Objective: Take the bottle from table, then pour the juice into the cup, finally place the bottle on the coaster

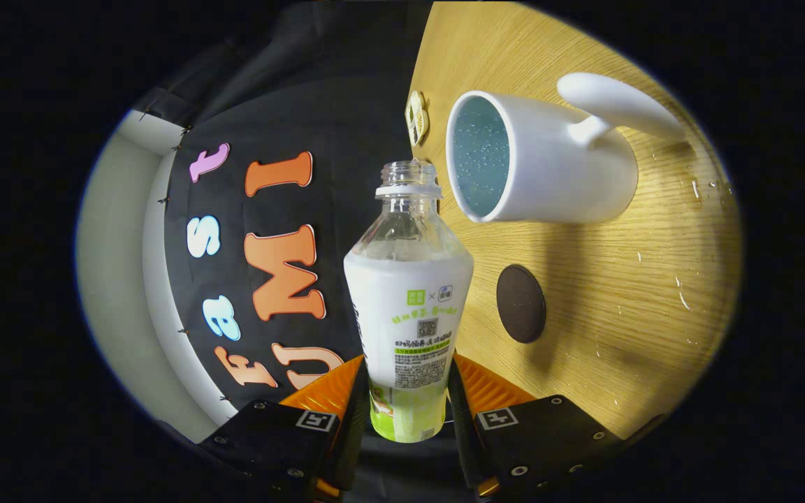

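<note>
We judge pour step in hand. Jaws of gripper point(406, 405) clenched on clear plastic bottle with white-green label point(408, 307), uncapped, held off tabletop. Bottle's long axis runs along jaws, mouth pointing forward, level with rim of white speckled-blue-lined mug point(539, 161). Next, we judge: bring mouth over mug, tip. Dark round coaster point(520, 303) lies beside bottle on wooden tabletop point(626, 293), nearer than mug.
</note>
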